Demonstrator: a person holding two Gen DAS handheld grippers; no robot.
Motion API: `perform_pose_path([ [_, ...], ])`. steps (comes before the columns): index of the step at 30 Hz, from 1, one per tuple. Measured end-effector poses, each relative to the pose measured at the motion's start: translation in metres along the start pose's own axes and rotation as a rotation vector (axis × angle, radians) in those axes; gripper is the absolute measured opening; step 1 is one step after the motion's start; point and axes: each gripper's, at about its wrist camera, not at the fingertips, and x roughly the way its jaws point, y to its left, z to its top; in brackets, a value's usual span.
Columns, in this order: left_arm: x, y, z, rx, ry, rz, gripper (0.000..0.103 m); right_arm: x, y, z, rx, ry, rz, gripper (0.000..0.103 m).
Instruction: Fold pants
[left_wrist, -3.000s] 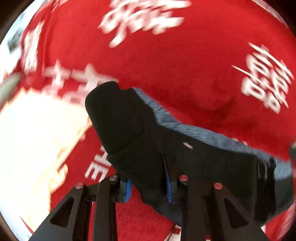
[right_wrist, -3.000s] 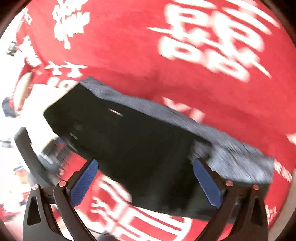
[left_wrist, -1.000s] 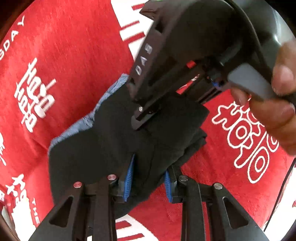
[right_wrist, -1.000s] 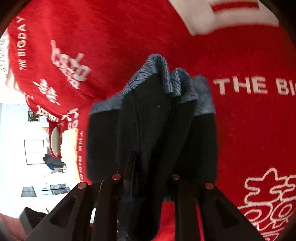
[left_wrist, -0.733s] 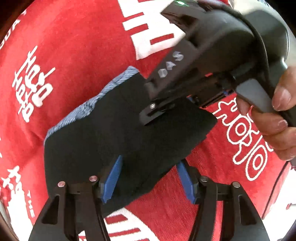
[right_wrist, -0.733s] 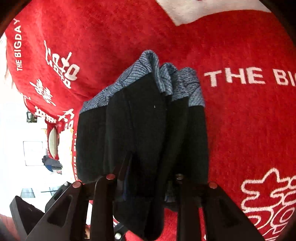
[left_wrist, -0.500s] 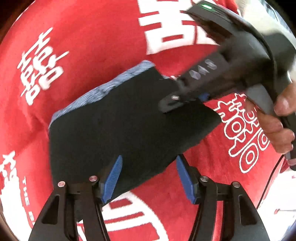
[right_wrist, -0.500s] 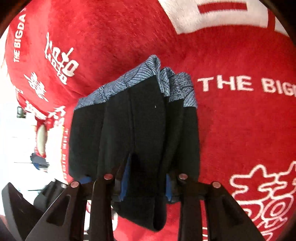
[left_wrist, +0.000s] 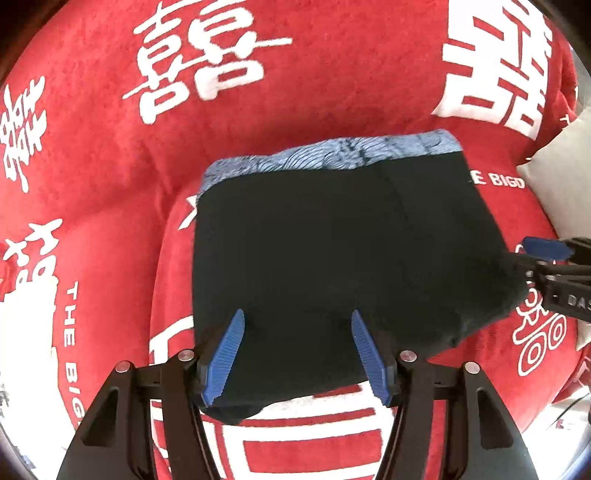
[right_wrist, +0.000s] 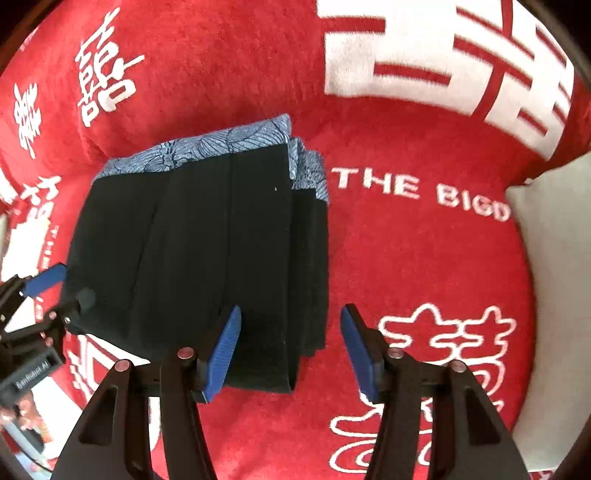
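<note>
The black pants (left_wrist: 332, 258) lie folded in a flat rectangular stack on the red blanket, their blue patterned waistband (left_wrist: 332, 157) at the far edge. My left gripper (left_wrist: 297, 354) hangs above the near edge of the stack, open, its blue pads clear of the cloth. In the right wrist view the pants (right_wrist: 207, 258) show stacked layers on their right side. My right gripper (right_wrist: 290, 350) is over the stack's near right corner. Its jaws are opening, and the corner lies below and between the pads without being pressed. Each gripper shows at the edge of the other's view: the right gripper (left_wrist: 546, 254), the left gripper (right_wrist: 40, 291).
A red plush blanket (left_wrist: 332, 74) with large white characters and the lettering "THE BIGD" (right_wrist: 421, 192) covers the whole surface. A pale grey pillow (right_wrist: 554, 258) lies at the blanket's right edge, also visible in the left wrist view (left_wrist: 561, 184).
Both grippers have let go of the pants and spread their jaws. The bunched cloth now lies flat and folded. The right gripper has moved off the stack toward the right edge of the left view.
</note>
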Motion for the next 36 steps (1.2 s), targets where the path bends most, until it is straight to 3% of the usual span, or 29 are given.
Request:
perform_pose_path([
  [7, 0.015, 0.007, 0.005, -0.025, 0.039, -0.032, 0.070, 0.008, 0.029, -0.004, -0.120, -0.002, -0.145, 0.061],
  [11, 0.017, 0.010, 0.004, -0.029, 0.046, -0.039, 0.070, 0.014, 0.030, -0.002, -0.126, -0.002, -0.185, 0.071],
  [22, 0.019, 0.010, -0.001, -0.028, 0.057, -0.042, 0.071, 0.006, 0.013, -0.014, -0.060, -0.006, -0.151, 0.072],
  [25, 0.021, 0.010, 0.000, -0.024, 0.060, -0.050, 0.078, 0.006, 0.008, -0.017, -0.038, -0.002, -0.136, 0.074],
  [29, 0.022, 0.008, 0.002, -0.017, 0.061, -0.045, 0.078, 0.005, -0.004, -0.021, 0.020, 0.002, -0.095, 0.077],
  [36, 0.009, 0.027, 0.013, -0.061, 0.014, -0.015, 0.078, -0.007, -0.021, -0.025, 0.094, -0.016, -0.059, 0.077],
])
